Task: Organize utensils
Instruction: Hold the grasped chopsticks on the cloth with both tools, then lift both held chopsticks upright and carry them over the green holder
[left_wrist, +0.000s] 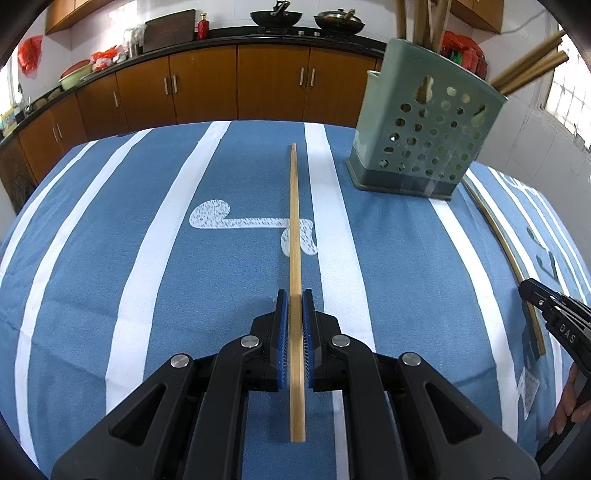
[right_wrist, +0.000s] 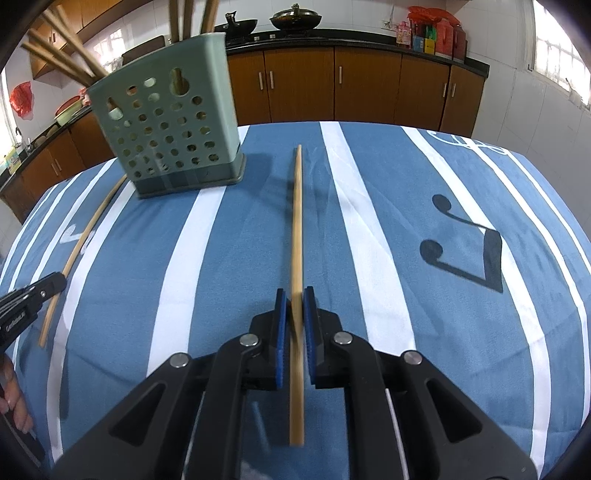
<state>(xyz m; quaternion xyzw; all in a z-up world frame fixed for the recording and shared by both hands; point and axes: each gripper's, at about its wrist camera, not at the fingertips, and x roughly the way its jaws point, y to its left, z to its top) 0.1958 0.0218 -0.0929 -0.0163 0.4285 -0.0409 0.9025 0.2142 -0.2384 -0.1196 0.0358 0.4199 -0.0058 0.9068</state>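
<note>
- The left gripper (left_wrist: 295, 299) points forward and downward, its blue pads (left_wrist: 282, 325) closed on a chopstick (left_wrist: 294, 221).
- The right gripper (right_wrist: 295, 297) points the same way, clamped on its own chopstick (right_wrist: 296, 221), right of the left gripper.
- A hand (left_wrist: 567, 402) grips the right gripper's handle.
</note>
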